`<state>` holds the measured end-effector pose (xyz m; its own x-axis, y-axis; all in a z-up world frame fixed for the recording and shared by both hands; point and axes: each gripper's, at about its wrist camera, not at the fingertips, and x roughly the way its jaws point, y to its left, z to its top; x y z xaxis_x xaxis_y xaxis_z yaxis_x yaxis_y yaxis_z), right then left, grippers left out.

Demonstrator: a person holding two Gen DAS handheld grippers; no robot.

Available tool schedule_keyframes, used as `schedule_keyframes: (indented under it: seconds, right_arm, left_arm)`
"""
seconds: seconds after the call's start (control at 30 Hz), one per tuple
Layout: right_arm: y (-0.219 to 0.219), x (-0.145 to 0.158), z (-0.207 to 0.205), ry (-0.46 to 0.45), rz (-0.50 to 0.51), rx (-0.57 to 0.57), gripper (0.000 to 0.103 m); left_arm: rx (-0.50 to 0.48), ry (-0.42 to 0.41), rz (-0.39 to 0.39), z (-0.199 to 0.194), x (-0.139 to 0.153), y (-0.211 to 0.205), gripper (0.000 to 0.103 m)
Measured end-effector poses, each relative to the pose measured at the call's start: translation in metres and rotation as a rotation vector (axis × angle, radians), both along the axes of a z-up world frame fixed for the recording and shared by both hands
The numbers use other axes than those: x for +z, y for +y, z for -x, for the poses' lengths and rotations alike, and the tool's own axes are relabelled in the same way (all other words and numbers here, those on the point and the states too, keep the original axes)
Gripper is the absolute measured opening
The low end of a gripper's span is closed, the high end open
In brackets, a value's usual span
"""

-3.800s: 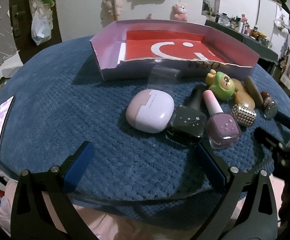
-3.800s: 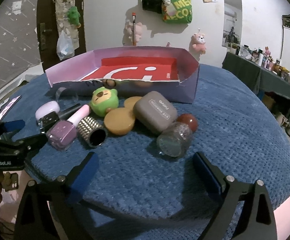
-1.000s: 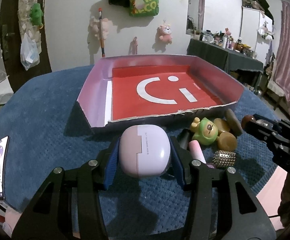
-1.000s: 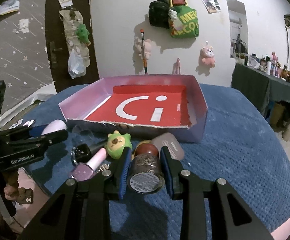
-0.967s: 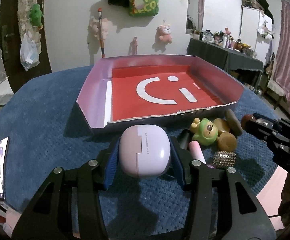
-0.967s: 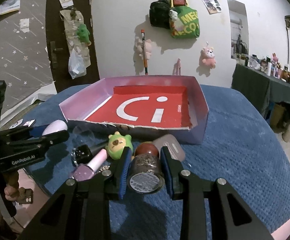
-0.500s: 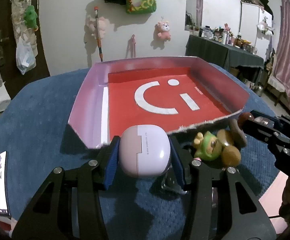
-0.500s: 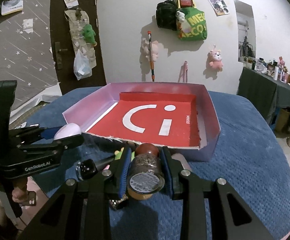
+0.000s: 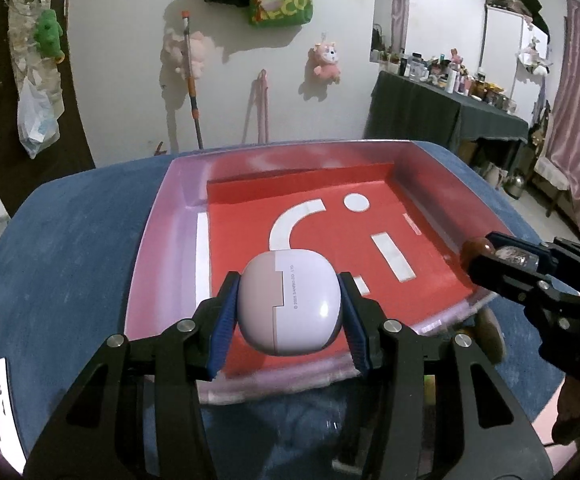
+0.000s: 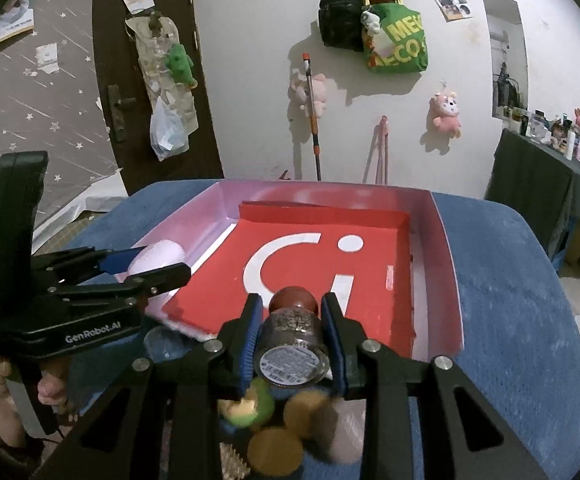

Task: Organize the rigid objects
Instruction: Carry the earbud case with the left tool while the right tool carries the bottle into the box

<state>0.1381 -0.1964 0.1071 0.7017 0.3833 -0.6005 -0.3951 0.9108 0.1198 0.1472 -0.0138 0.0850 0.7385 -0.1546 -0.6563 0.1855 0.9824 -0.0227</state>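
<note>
A rounded lilac-and-pink earbud case [image 9: 288, 304] sits clamped between the blue pads of the left gripper [image 9: 288, 312], held in the air over the near left part of a shallow box [image 9: 162, 248] with pale pink walls and a red floor bearing white curved and dot marks. To its right, a small glass bottle of glittery flakes [image 10: 291, 340] with a rounded dark red cap is pinched side to side by the right gripper [image 10: 291, 338], label end toward the camera, hanging over the box's near edge. In the left wrist view that same bottle shows at the right, cap first, level with the box's right wall. The box rests on a counter [image 9: 70, 240] covered in blue textured cloth. Below the right gripper, blurred, lie the things not yet in the box: a green toy figure [image 10: 250, 402], two tan round pieces [image 10: 276, 450], a studded silver piece [image 10: 232, 462] and a pale rounded case [image 10: 343, 440]. A phone [image 9: 2, 404] lies at the counter's left edge. On the white wall behind hang a green bag [image 10: 395, 40], a black bag [image 10: 335, 20] and pink plush toys [image 10: 445, 114].
</note>
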Motion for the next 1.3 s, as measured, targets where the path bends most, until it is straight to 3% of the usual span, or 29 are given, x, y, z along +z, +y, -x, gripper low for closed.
schedule_keyframes:
  seconds: [0.37, 0.97, 1.3]
  right_arm:
    - [0.012, -0.005, -0.068, 0.049, 0.02, -0.034, 0.033]
    - [0.004, -0.008, -0.099, 0.119, 0.007, -0.078, 0.033]
    - [0.022, -0.023, -0.134, 0.197, 0.03, -0.087, 0.033]
  left_arm:
    - [0.065, 0.076, 0.024, -0.064, -0.01, 0.008, 0.046]
    - [0.107, 0.147, -0.021, -0.081, -0.02, 0.004, 0.046]
    - [0.138, 0.285, -0.021, -0.11, -0.053, 0.014, 0.046]
